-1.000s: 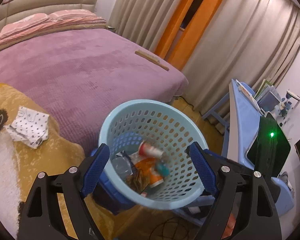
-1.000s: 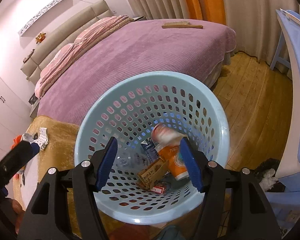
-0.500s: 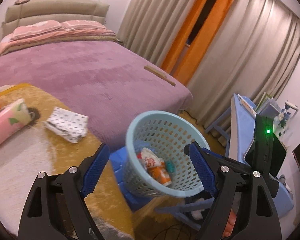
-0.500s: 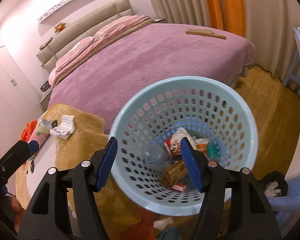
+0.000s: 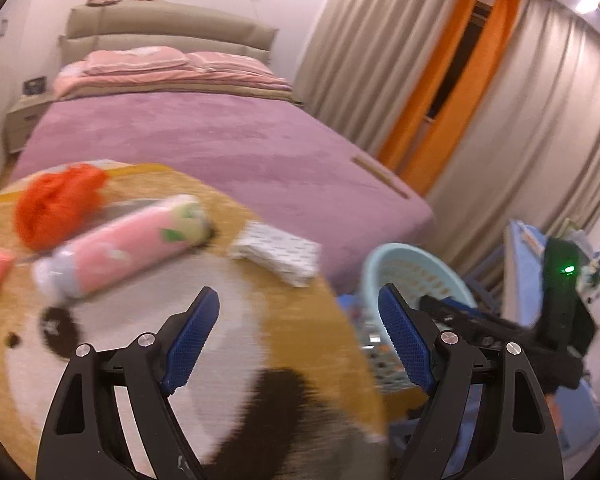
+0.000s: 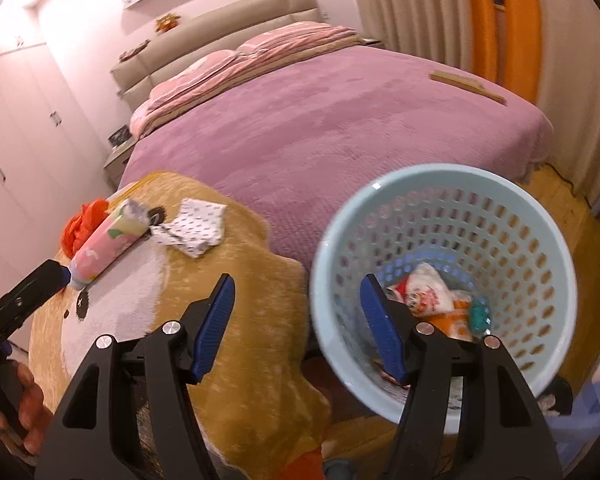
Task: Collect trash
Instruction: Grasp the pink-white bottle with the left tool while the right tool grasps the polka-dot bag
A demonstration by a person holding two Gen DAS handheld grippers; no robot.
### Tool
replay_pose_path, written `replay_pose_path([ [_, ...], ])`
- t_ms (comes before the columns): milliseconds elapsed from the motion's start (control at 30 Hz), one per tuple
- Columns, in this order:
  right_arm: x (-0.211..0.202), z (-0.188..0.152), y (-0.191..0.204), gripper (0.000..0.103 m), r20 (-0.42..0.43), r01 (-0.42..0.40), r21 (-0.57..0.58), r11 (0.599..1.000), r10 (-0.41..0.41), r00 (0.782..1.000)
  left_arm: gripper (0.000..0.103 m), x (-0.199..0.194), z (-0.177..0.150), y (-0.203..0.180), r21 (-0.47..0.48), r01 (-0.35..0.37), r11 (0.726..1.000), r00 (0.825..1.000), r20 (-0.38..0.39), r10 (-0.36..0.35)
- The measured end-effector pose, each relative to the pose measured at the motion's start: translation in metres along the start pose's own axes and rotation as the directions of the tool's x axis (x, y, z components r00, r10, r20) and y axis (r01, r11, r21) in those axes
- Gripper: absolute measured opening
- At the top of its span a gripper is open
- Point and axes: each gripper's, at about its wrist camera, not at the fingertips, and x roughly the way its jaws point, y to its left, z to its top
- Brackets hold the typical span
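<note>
Purple bed (image 5: 228, 152) behind; tan bear rug (image 5: 284, 344) in front, draped over some support. On the rug, 3 pieces of trash: pink bottle (image 5: 124, 248) lying flat, long axis slanting from lower left to upper right; orange bag (image 5: 56, 204) just behind; dotted wrapper (image 5: 276, 254) to the right. Blue basket (image 6: 444, 280) at right, partly filled. Left gripper (image 5: 298, 344) released, empty, nearer the bottle, which lies ahead and left. Right gripper (image 6: 296, 328) released, empty, between rug and basket.
</note>
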Motion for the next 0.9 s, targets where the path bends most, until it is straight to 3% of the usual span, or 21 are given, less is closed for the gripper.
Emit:
replay_pose_path([
  [333,0.044,0.022,0.068,0.062,-0.017,-0.046,-0.111,0.993,0.044,0.999,0.08,-0.01,0.018,0.092,-0.043,-0.199,0.979,0.98,0.0,0.199],
  [533,0.07,0.038,0.087,0.062,-0.026,-0.049,-0.129,0.99,0.046,0.999,0.081,-0.005,0.029,0.116,-0.014,-0.224,0.974,0.974,-0.02,0.224],
  [900,0.108,0.06,0.085,0.062,-0.028,-0.004,-0.145,0.989,0.0,1.0,0.081,0.032,0.044,0.114,0.137,-0.219,0.966,0.967,-0.102,0.234],
])
